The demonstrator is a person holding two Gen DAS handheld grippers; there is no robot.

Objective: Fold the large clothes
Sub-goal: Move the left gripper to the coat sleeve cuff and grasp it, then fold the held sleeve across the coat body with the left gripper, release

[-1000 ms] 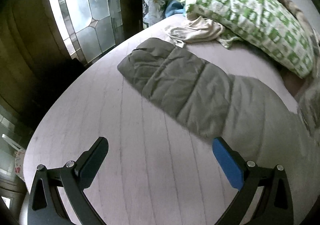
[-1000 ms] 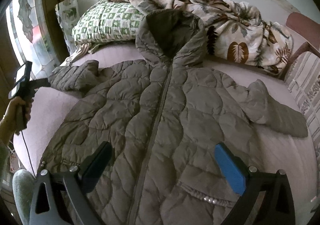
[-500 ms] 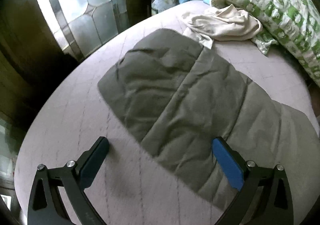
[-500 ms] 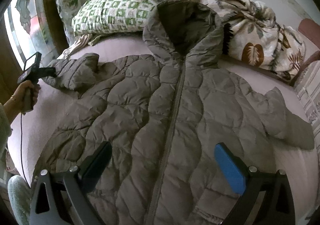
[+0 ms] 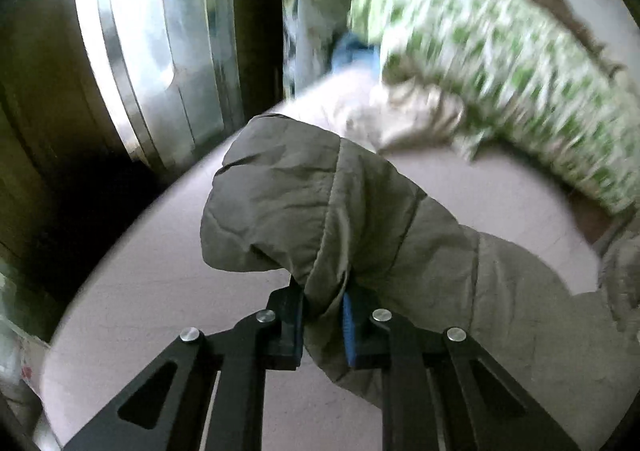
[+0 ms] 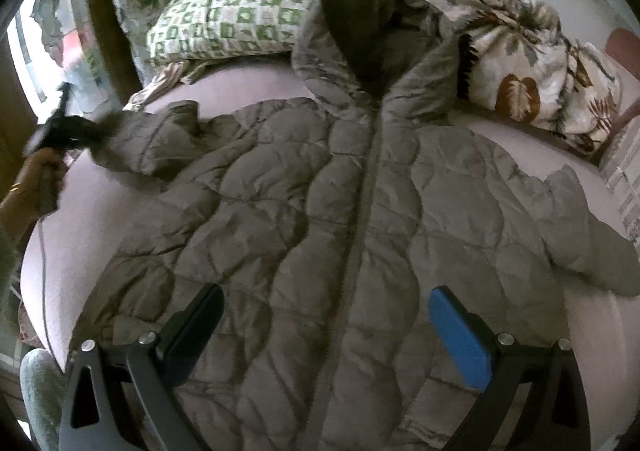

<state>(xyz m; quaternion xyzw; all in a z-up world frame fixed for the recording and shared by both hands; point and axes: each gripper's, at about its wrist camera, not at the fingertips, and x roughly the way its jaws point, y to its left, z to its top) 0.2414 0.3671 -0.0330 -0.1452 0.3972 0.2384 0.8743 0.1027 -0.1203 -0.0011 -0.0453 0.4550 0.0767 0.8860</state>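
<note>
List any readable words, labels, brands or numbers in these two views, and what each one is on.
None can be read.
Jacket: no tag, logo or print shows.
Green pillow: squares only, no lettering.
Leaf-print blanket: pattern only.
Left wrist view: background smeared by motion blur.

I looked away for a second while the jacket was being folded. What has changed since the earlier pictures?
The left gripper moved in over the jacket sleeve; its jaws have just been closing and are now clamped on a pinch of the fabric, lifting the cuff end off the bed. The right gripper stays open above the jacket body, which lies flat as before. The pillow and blanket are unmoved.
</note>
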